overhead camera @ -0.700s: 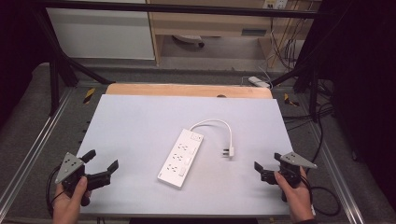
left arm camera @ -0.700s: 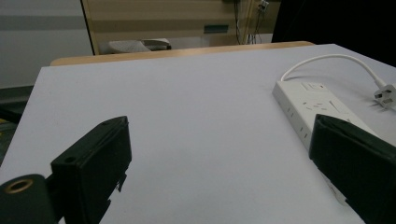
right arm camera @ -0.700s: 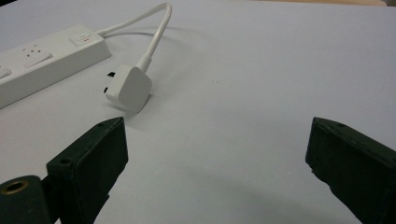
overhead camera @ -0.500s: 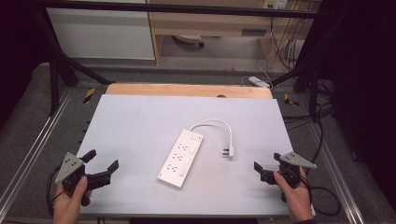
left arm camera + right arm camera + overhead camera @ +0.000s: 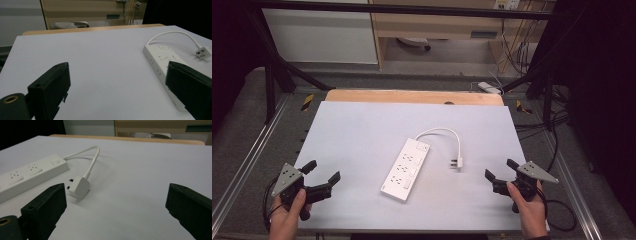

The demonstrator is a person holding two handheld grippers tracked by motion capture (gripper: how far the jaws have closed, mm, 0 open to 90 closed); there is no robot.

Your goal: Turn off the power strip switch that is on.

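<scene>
The right gripper [image 5: 498, 171] has edged slightly leftward.

Left claw [image 5: 120, 92] held wide apart, nothing gripped; white power strip [image 5: 162, 65] seen at 3 o'clock on bench [image 5: 100, 57]; plug [image 5: 203, 52] lying beyond.

Each black two-jawed tool [image 5: 319, 176] [image 5: 501, 170] carries a grey three-cornered plate and a trailing black cable.

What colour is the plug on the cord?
White: the three-pin plastic plug shows best in the right gripper view.
</scene>
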